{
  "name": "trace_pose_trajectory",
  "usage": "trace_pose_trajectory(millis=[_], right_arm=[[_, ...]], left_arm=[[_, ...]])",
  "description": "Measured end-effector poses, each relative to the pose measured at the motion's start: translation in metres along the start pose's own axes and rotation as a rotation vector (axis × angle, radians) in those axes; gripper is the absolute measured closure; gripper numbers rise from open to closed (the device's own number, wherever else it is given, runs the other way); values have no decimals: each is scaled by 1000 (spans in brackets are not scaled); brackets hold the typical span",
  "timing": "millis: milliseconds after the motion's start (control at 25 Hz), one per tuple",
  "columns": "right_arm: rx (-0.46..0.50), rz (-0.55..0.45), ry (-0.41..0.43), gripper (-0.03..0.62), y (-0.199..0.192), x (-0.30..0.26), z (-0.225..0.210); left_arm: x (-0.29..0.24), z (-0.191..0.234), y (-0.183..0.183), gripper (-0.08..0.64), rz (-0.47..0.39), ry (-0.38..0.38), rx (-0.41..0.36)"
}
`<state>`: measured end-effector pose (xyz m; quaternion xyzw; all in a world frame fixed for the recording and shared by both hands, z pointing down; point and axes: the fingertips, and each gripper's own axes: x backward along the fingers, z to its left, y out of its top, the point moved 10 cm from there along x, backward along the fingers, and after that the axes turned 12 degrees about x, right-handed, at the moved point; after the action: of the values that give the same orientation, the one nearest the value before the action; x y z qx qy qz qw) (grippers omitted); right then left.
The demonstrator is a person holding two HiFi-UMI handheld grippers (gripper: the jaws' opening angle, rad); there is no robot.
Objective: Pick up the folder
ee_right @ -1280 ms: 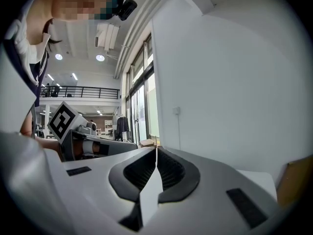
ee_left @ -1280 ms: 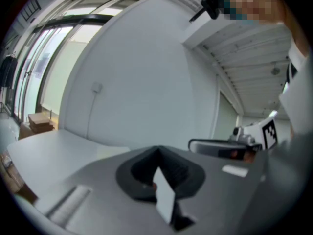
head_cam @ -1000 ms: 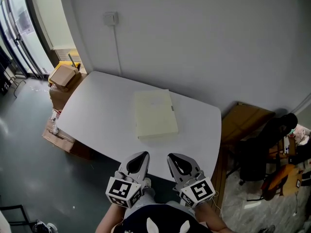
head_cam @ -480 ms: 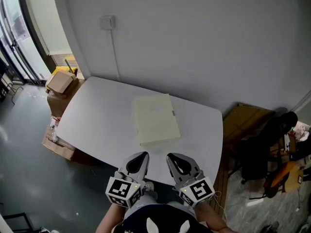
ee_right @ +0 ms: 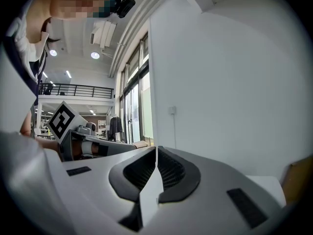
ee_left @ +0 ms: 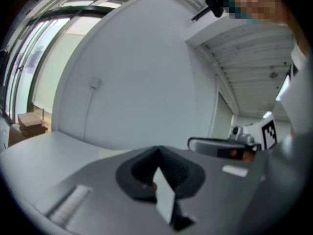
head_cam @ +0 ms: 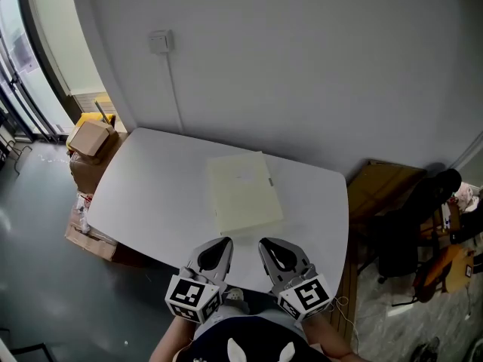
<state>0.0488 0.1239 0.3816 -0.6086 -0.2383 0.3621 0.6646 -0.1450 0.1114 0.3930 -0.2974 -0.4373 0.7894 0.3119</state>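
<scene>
Pale cream folder (head_cam: 244,193), closed, flat on white table (head_cam: 151,194).

1. The white table (head_cam: 151,194) has rounded corners, and its 12 o'clock edge stands close along the grey wall (head_cam: 302,66).
2. A pale cream folder (head_cam: 243,193) lies flat and closed on the tabletop, just toward 2 o'clock from the middle.
3. The folder's long sides run nearly from 6 to 12 o'clock, leaning slightly toward 11; a small dark tab shows on its 3 o'clock edge.
4. The grey floor (head_cam: 38,277) carries cardboard boxes (head_cam: 89,138) beside the table's 9 to 10 o'clock corner, and more cardboard lies by the 8 o'clock corner.
</scene>
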Motion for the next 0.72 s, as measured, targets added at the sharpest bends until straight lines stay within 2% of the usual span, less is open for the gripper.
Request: trace_pose_trajectory(millis=[360,560,720], right_arm=[[-9,10,-15,580,-2,-13,0],[-21,22,-19,580,-6,-12,3],[-31,29,-22,580,-8,-11,3]], left_arm=[[-7,11,7,555,-13,-29,6],[-6,9,1,555,29,-39,18],[-9,11,0,555,17,-47,21]])
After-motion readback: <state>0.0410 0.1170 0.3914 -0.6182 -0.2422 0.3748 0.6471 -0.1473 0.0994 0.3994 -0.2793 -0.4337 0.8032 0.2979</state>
